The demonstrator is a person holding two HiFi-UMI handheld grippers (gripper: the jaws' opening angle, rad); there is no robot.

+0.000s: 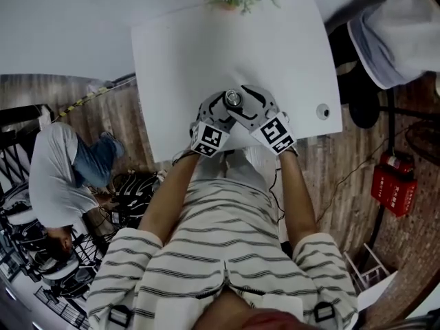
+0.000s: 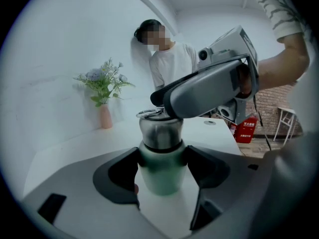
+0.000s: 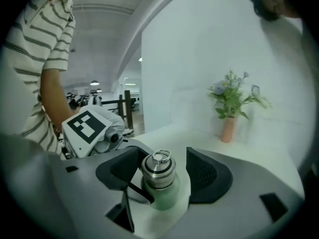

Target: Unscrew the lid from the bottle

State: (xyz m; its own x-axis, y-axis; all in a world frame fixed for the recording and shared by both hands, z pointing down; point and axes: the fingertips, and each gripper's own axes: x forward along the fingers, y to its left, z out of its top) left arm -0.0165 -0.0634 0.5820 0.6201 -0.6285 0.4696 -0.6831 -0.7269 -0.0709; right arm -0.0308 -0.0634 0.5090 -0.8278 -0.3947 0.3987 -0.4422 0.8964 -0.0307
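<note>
Holding the green bottle (image 2: 160, 176) upright on the white tabletop (image 1: 199, 53), near its edge closest to us, our left claw (image 2: 162, 163) pinches the body just below the steel lid (image 2: 159, 131). Our right claw (image 3: 164, 171) stands spread around that lid, its pads flanking but not pressing it. A pink vase of flowers (image 3: 228, 128) stands well apart at the tabletop's far edge.

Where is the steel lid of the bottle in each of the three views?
Head view: lid just above the picture's centre.
Left gripper view: lid at centre, on the green bottle.
Right gripper view: lid at lower centre.
Shared landmark: the flower vase behind it.
</note>
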